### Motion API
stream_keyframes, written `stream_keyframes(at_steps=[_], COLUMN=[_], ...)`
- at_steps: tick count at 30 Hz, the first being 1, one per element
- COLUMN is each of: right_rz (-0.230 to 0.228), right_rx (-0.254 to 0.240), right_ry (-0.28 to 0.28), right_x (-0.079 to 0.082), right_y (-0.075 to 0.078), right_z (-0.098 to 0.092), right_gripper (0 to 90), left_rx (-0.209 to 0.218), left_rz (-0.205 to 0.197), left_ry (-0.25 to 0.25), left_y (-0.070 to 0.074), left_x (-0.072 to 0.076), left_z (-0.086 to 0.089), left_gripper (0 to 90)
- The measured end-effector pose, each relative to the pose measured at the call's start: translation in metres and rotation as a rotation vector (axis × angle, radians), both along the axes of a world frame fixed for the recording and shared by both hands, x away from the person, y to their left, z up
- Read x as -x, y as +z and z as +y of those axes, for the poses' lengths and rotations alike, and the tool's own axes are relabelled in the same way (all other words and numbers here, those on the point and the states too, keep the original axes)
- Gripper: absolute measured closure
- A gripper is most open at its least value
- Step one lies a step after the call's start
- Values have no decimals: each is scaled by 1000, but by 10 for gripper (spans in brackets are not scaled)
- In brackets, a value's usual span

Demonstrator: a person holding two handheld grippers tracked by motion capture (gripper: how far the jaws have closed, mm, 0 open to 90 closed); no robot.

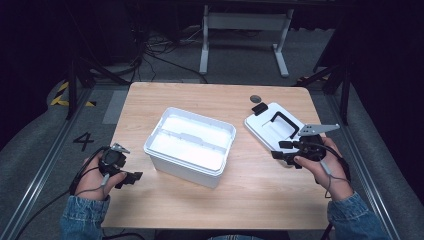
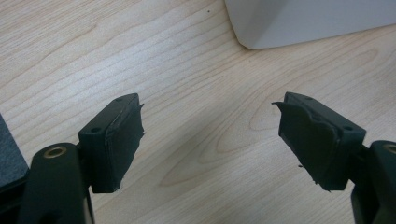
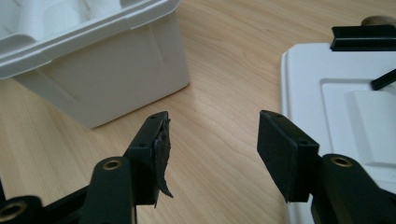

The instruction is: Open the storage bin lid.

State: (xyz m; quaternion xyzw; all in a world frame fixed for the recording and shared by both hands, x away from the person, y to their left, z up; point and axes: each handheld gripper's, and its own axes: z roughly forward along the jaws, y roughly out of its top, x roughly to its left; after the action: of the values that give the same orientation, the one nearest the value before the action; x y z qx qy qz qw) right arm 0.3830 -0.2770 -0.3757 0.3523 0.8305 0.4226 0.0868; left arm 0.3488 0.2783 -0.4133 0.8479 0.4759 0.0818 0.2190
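An open white plastic box (image 1: 190,145) with an inner tray stands at the middle of the wooden table (image 1: 200,100). Its white lid (image 1: 267,131), with a black handle (image 1: 284,122), lies flat to the right. My right gripper (image 1: 282,150) hovers at the lid's near edge, jaws open and empty. In the right gripper view it (image 3: 212,140) points at bare wood between the box (image 3: 102,70) and the lid (image 3: 336,102). My left gripper (image 1: 131,178) rests near the table's front left, open and empty. In its own view, the left gripper (image 2: 210,135) faces wood, with a box corner (image 2: 303,21) beyond.
A black latch (image 1: 259,108) sits at the lid's far corner, and a small dark disc (image 1: 255,98) lies on the table behind it. A white table frame (image 1: 245,30) and cables stand on the floor beyond. Metal rails run along both sides.
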Motion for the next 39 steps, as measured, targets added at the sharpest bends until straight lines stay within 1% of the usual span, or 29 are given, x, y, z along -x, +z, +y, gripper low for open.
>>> stream_keyframes(at_steps=[3,4,5,6,7,10,13,15,17,18,20,23,24,25,28,32,33,34,37,39], right_rz=[6,6,7,14,16,22,16,20,12,5,12,13,14,16,9,3,5,4,4,0], right_rx=[-15,-15,-29,-33,-12,-10,6,5,10,5,1,3,1,8,10,-2,-1,2,14,17], right_ry=[8,8,14,15,32,40,55,54,60,61,62,57,59,58,64,78,78,83,90,90], right_x=[7,7,11,12,13,16,18,19,20,21,23,24,25,25,27,29,30,30,32,33], right_y=[-5,-5,-10,-12,-15,-19,-23,-24,-27,-31,-37,-45,-47,-50,-56,-64,-66,-68,-74,-76], right_z=[2,2,3,4,6,10,15,16,19,20,22,23,23,24,26,28,29,30,33,35], right_gripper=[445,445,446,445,446,445,445,445,446,445,445,446,446,445,445,443,443,442,442,442], left_rx=[-3,-3,-9,-10,-10,-7,-5,-4,-8,-5,-2,-8,-4,-4,-5,-7,-5,-11,-15,-9], left_rz=[0,-1,0,1,4,7,7,8,6,3,2,-2,6,6,6,12,19,16,17,25], left_ry=[-5,-4,-4,-4,-7,-10,-7,-7,-12,-9,-8,-8,-8,-9,-10,-13,-11,-19,-18,-17], left_y=[0,0,0,0,-1,-1,-1,-2,-1,-2,-2,-2,-2,-2,-2,-4,-4,-5,-5,-6], left_x=[0,0,-1,-1,-1,-1,-1,-1,-2,-1,-1,-1,-1,-1,-1,-2,-2,-2,-3,-3], left_z=[0,0,-1,-1,-1,-1,-2,-2,-1,-1,0,0,0,0,0,1,0,1,0,0], left_gripper=[224,224,224,225,224,224,224,224,224,224,223,223,223,223,222,220,220,219,215,215])
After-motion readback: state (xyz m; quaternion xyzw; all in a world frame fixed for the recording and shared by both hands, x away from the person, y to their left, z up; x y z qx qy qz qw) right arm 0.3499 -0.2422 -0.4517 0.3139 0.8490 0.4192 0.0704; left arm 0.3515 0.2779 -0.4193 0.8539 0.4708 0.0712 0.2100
